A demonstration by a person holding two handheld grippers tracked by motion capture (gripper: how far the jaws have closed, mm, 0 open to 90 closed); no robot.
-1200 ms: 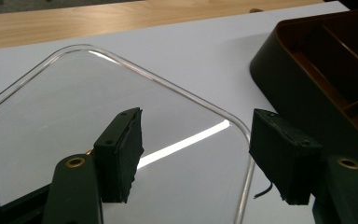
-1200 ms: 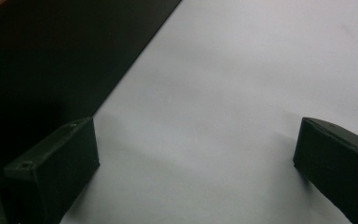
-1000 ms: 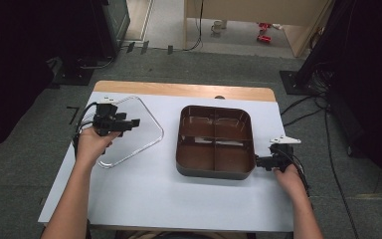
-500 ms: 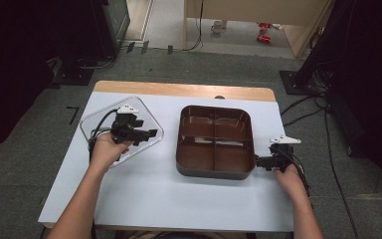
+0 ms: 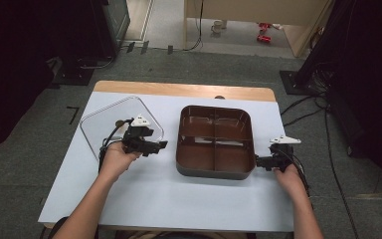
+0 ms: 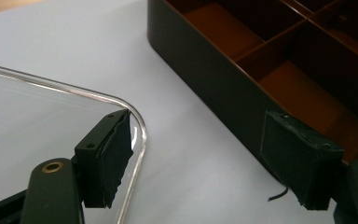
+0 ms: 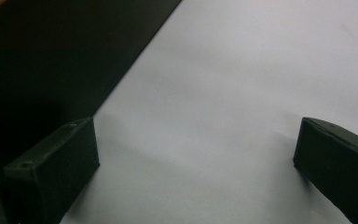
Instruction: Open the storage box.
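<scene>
A clear plastic lid (image 5: 107,124) lies flat on the white table at the left. To its right stands a brown tray (image 5: 214,174) with several empty compartments. My left gripper (image 5: 161,146) hovers at the lid's near right corner, pointing toward the tray. In the left gripper view its jaws have just been opening. One pad (image 6: 109,154) sits over the lid's (image 6: 37,112) rim, the other is in front of the tray's wall (image 6: 214,79), and only bare table lies between them. My right gripper (image 5: 258,162) stands open beside the tray's right wall (image 7: 51,56), with nothing between its pads (image 7: 60,163).
The table's wooden far edge (image 5: 179,89) runs behind the lid and tray. Grey floor with cables (image 5: 303,104) surrounds the table. White tabletop (image 5: 179,199) stretches in front of the tray between the two forearms.
My left hand has moved right across the lid toward the tray and sunk a little, and its jaws stand wider. The lid shifted slightly. The right hand kept still.
</scene>
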